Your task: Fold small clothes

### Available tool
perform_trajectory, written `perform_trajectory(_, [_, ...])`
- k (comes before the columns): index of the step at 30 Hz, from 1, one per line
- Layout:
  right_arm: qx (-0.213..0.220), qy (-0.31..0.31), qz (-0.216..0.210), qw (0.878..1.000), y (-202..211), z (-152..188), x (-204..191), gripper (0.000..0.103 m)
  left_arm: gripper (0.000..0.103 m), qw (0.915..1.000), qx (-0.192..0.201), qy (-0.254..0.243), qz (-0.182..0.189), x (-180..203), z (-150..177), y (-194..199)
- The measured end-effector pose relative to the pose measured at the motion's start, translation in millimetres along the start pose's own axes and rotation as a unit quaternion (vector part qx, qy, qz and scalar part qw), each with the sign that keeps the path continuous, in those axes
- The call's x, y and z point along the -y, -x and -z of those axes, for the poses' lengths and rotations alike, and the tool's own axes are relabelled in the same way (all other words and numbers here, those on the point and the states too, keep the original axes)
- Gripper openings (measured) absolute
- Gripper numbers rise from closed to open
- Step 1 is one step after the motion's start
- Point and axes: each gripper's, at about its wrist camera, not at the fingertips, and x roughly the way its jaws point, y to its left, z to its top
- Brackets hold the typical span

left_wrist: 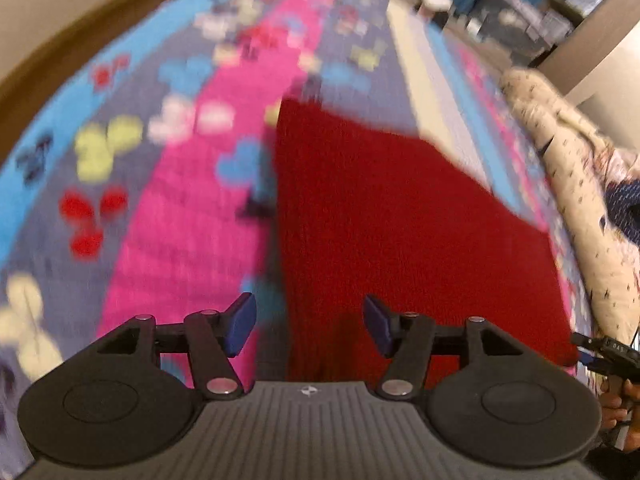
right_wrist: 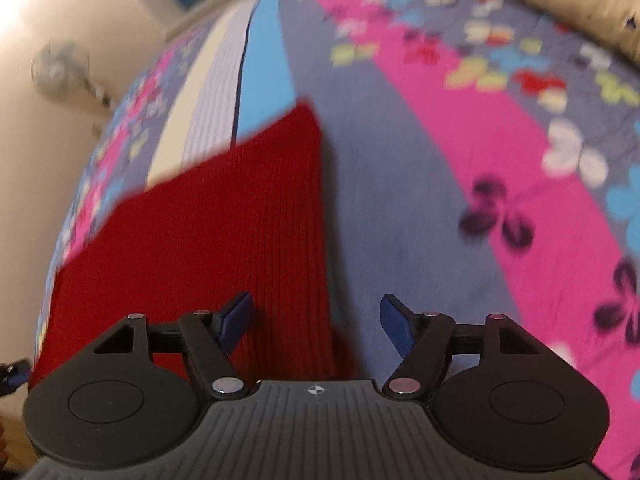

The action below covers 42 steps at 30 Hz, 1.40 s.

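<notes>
text: none legible | left view: small white marks on dark device (left_wrist: 612, 350) at right edge, too blurred to read | claw bases: crosshair emblem only, left claw (left_wrist: 309, 391), right claw (right_wrist: 315, 390), no lettering
</notes>
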Motion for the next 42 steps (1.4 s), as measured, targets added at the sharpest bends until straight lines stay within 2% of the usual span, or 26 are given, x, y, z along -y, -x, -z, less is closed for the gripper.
perform_trajectory(2, [-0.015, -0.004, -0.001, 1.000, -1.8, 8.4, -0.7, 0.072, 0.064, 0.9997, -0.001, -0.016, -0.020, 3.0, 7.1, -1.5])
perform_trajectory(4, [-0.013, 0.007, -0.002, 1.000, 2.4, 13.3, -3.0, 0.071, 0.061, 0.9993, 0.003, -0.037, -0.011, 5.8, 10.8, 2.0])
perform_trajectory(5, [-0.009, 0.014, 0.000, 1.000, 4.5, 14.7, -3.8, 0.064, 0.042, 0.9990, -0.001, -0.044, 0.001, 6.0, 12.8, 2.4])
perform_trajectory(6, [-0.006, 0.020, -0.003, 1.000, 6.1, 15.3, -3.9, 0.040, 0.018, 0.9987, -0.008, -0.050, 0.013, 5.7, 14.6, 2.2])
perform_trajectory(7, [-0.008, 0.024, -0.017, 1.000, 8.3, 15.9, -3.2, 0.026, 0.017, 0.9984, -0.007, -0.053, 0.016, 5.6, 15.8, 4.0])
perform_trajectory(8, [0.000, 0.027, -0.021, 0.999, 11.9, 16.2, -4.0, 0.017, 0.016, 0.9979, 0.006, -0.063, 0.017, 6.1, 17.8, 10.1])
perform_trajectory(9, [0.016, 0.035, -0.024, 0.999, 18.5, 15.1, -5.1, 0.015, 0.015, 0.9971, 0.021, -0.069, 0.025, 5.8, 17.2, 17.3])
perform_trajectory(12, [0.092, 0.036, -0.081, 0.992, 52.5, 12.8, -3.2, 0.014, 0.014, 0.9930, 0.076, -0.056, 0.071, -1.3, 19.4, 44.9])
perform_trajectory(13, [0.102, 0.021, -0.094, 0.990, 58.9, 12.8, 3.4, 0.014, 0.014, 0.9921, 0.082, -0.060, 0.074, -3.8, 20.5, 48.4])
perform_trajectory(14, [0.093, 0.011, -0.088, 0.992, 57.0, 12.9, 8.5, 0.013, 0.015, 0.9928, 0.075, -0.066, 0.066, -4.1, 20.8, 46.6])
perform_trajectory(15, [0.070, 0.012, -0.062, 0.996, 48.4, 14.2, 10.9, 0.013, 0.015, 0.9951, 0.048, -0.072, 0.048, -6.7, 22.4, 36.6])
perform_trajectory(16, [0.027, 0.023, -0.022, 0.999, 31.5, 17.2, 11.4, 0.013, 0.015, 0.9966, 0.014, -0.075, 0.031, -8.2, 24.5, 24.7])
perform_trajectory(18, [-0.034, 0.038, 0.013, 0.999, 8.9, 22.4, 12.0, 0.014, 0.016, 0.9934, -0.051, -0.102, -0.011, -6.9, 32.8, 0.5])
perform_trajectory(21, [-0.037, 0.080, 0.028, 0.996, 7.2, 23.8, 0.2, 0.016, 0.017, 0.9929, -0.032, -0.115, -0.002, -1.8, 32.1, 8.9])
perform_trajectory(23, [-0.010, 0.079, 0.029, 0.996, 20.5, 23.2, -3.4, 0.018, 0.018, 0.9926, 0.001, -0.121, 0.004, 1.4, 31.2, 22.5])
perform_trajectory(26, [0.089, 0.098, 0.027, 0.991, 52.3, 21.0, -11.6, 0.028, 0.019, 0.9872, 0.057, -0.149, -0.001, 10.8, 32.9, 40.5])
perform_trajectory(28, [0.116, 0.101, -0.008, 0.988, 60.5, 19.6, -13.2, 0.031, 0.019, 0.9830, 0.070, -0.166, 0.033, 19.4, 34.2, 46.7])
perform_trajectory(30, [0.090, 0.115, -0.042, 0.988, 51.8, 20.7, -16.8, 0.031, 0.019, 0.9795, 0.058, -0.185, 0.056, 28.1, 34.2, 42.5])
perform_trajectory(31, [0.073, 0.129, -0.043, 0.988, 45.3, 22.7, -20.2, 0.031, 0.019, 0.9794, 0.036, -0.194, 0.042, 32.4, 33.0, 33.0])
perform_trajectory(33, [0.013, 0.167, 0.008, 0.986, 20.3, 29.0, -26.4, 0.032, 0.017, 0.9788, -0.039, -0.201, -0.005, 30.8, 37.8, 6.7])
perform_trajectory(34, [-0.017, 0.175, 0.036, 0.984, 8.7, 31.9, -26.7, 0.032, 0.016, 0.9779, -0.055, -0.201, -0.020, 30.1, 39.1, -0.7])
perform_trajectory(35, [-0.035, 0.178, 0.063, 0.981, 0.8, 33.5, -26.1, 0.034, 0.016, 0.9787, -0.045, -0.200, -0.015, 33.3, 35.8, 3.3])
perform_trajectory(36, [-0.034, 0.173, 0.066, 0.982, 1.2, 31.2, -25.3, 0.036, 0.017, 0.9809, -0.025, -0.193, 0.006, 34.9, 31.8, 11.1])
perform_trajectory(39, [0.013, 0.141, 0.032, 0.989, 18.1, 19.5, -23.0, 0.036, 0.018, 0.9832, 0.016, -0.173, 0.056, 36.2, 24.5, 28.5])
perform_trajectory(40, [0.019, 0.139, 0.030, 0.990, 19.8, 20.0, -23.0, 0.036, 0.018, 0.9822, 0.013, -0.179, 0.054, 38.7, 24.4, 27.3])
perform_trajectory(42, [-0.009, 0.152, 0.058, 0.987, 3.9, 20.0, -21.4, 0.036, 0.018, 0.9782, -0.017, -0.207, 0.011, 44.7, 29.5, 11.7])
